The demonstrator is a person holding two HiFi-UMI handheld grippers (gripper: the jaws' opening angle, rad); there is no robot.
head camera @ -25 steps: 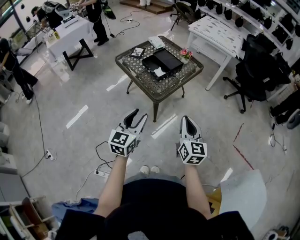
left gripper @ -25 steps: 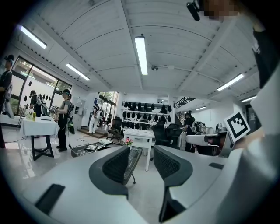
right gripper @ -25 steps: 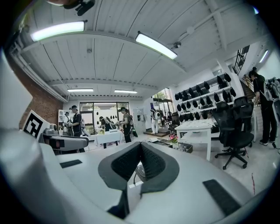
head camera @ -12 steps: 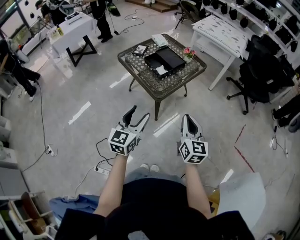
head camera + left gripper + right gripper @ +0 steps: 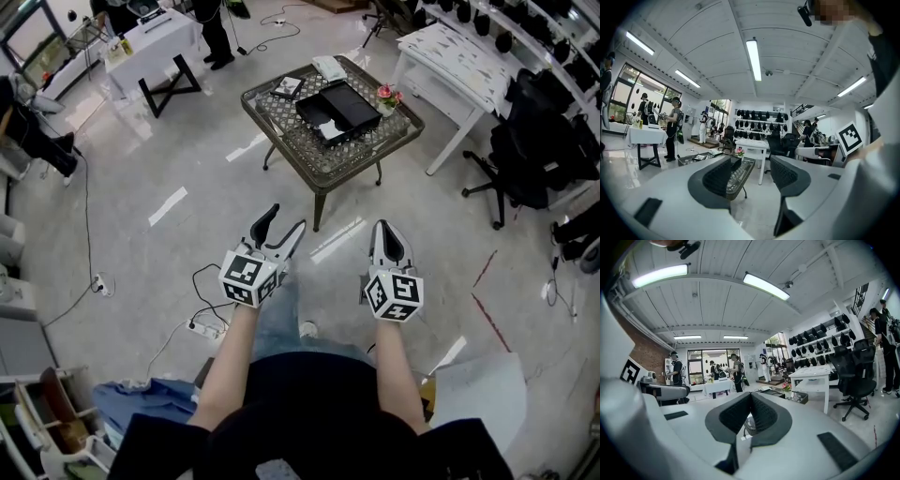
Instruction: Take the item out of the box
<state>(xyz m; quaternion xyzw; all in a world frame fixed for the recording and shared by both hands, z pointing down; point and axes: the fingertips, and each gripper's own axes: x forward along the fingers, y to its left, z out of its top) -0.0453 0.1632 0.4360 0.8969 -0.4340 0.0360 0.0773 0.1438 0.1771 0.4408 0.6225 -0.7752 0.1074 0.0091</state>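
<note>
A black open box (image 5: 339, 106) lies on a low glass-topped table (image 5: 309, 155) across the room, with a white item (image 5: 327, 128) inside it. My left gripper (image 5: 283, 226) is held over the floor, well short of the table, its jaws open and empty. My right gripper (image 5: 388, 236) hangs beside it at the same height, jaws shut with nothing between them. In the left gripper view the table (image 5: 738, 172) shows through the gap between the pads. In the right gripper view the box (image 5: 774, 392) sits far off beyond the closed fingertips (image 5: 751, 397).
A small pink flower pot (image 5: 384, 96) and a white packet (image 5: 329, 67) sit on the table. A white desk (image 5: 457, 56) and black office chair (image 5: 539, 141) stand right. A power strip with cables (image 5: 203, 327) lies on the floor left. People stand at a white table (image 5: 150, 37) far back.
I have stepped toward the table; it sits a little closer and further right in view. The left gripper's jaws have spread wider. The right gripper stays shut.
</note>
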